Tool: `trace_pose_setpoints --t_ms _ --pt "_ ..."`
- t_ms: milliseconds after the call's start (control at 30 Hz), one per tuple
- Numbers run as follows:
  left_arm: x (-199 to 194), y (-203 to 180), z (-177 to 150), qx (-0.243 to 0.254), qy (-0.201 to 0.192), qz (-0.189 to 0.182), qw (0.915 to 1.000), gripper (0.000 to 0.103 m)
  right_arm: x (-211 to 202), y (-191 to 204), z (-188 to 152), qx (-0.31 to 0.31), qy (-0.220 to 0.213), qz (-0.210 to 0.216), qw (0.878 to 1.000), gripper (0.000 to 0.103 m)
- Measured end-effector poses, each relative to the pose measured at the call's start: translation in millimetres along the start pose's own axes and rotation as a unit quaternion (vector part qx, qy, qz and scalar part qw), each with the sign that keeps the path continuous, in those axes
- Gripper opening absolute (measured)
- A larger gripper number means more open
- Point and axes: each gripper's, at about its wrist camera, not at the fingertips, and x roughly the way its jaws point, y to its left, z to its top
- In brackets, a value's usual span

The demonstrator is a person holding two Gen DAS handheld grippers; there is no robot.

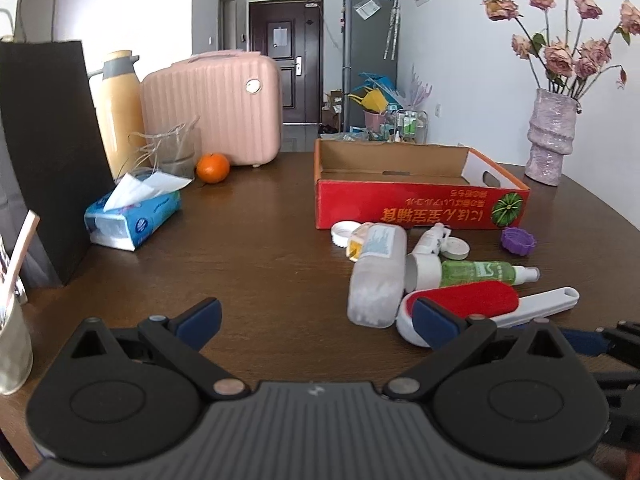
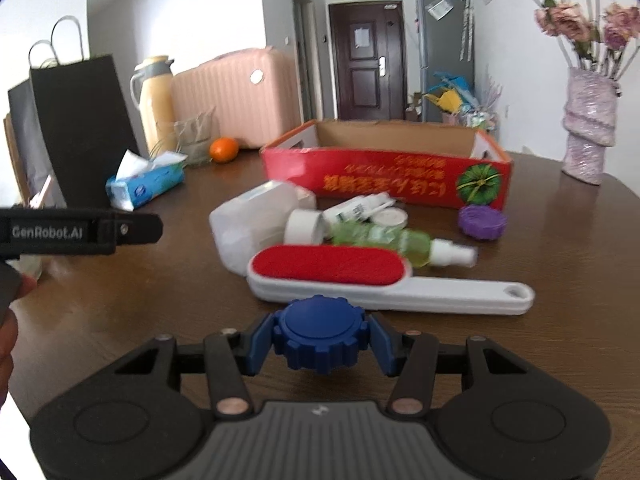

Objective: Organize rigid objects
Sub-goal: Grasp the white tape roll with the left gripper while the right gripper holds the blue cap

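- The right gripper (image 2: 320, 344) pinches a dark blue, gear-toothed plastic cap (image 2: 319, 338) across its sides, both blue pads pressed to the ridges; those teeth give the flat pads purchase, and the cap sits level at 6 o'clock of the right view, seemingly lifted clear of the table
- The left gripper (image 1: 316, 316) stands wide with nothing between its pads, idle at 6 o'clock of its own view, probably waiting for a turn
- Just beyond the held cap lies a lint brush (image 2: 360, 276), red napped pad on a smooth white handle with a hanging hole, flat and long, so an easy grasp across the handle
- Behind it, toward 12 o'clock, the clutter bunches together: a frosted tub of cotton swabs (image 2: 248, 226) on its side, a green translucent spray bottle (image 2: 400, 242) with a white nozzle, a small white bottle (image 2: 356, 210), and round white lids
- At 2 o'clock of the pile, a purple ribbed cap (image 2: 482, 222) rests apart on the wood
- The red cardboard box (image 2: 384, 176), open-topped with cut handle holes, lies just behind the pile at 12 o'clock; I judge it the destination, and nothing shows inside it from here
- Dark wooden table (image 1: 260, 240), polished; at 10 o'clock a soft tissue pack (image 1: 132, 220) and an orange (image 1: 213, 168), likely not part of the sorting
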Motion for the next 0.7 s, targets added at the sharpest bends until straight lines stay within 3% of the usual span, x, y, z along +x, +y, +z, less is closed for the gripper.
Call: trace_pose_setpoints --t_ms 300,700 --pt "10 -28 19 0.034 0.005 -0.006 0.9994 0.103 -9 -35 14 0.016 -0.030 -0.020 0.999 0.051" --pt "44 -85 41 0.075 0.011 -0.027 0.9967 0.103 9 -81 39 0.011 -0.040 -0.043 0.998 0.051"
